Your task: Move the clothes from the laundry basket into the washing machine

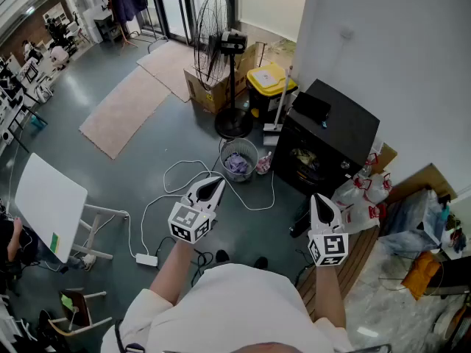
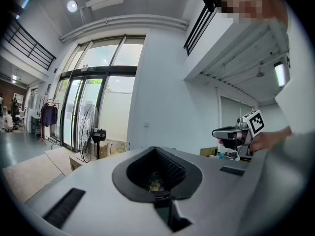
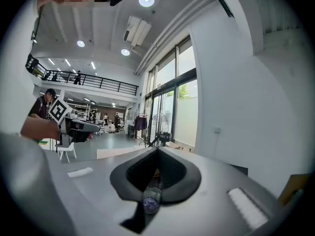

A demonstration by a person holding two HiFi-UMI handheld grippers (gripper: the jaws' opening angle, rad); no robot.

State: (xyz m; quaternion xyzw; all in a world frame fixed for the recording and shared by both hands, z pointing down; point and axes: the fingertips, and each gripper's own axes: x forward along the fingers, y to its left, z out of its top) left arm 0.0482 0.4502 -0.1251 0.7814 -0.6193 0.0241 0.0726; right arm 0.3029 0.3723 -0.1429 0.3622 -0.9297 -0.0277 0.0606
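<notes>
Standing on the grey floor (image 1: 118,175), a person holds one hand-held gripper in each hand, and both point out in front. The left hand-held gripper (image 1: 215,184) is clenched tight with nothing in it. Its own view shows the two jaws meeting at the tip. The right hand-held gripper (image 1: 318,199) is clenched tight too, and it is empty.

The clothes (image 1: 237,165) look purple. They lie in the round wire laundry basket (image 1: 254,153) on the floor, well apart from both grippers. They are bunched up, so it is hard to tell how many there are. The basket stands near the foot of a tall fan (image 1: 221,50).

Just to the right of the basket is the black washing machine (image 1: 331,134). Its front is dark, and what is inside cannot be made out. A yellow bin (image 1: 268,85) sits behind it, near the wall.

In the right gripper view the basket is only a small blurry shape in the gap under the jaws. The person's own body hides the floor right below the grippers.
</notes>
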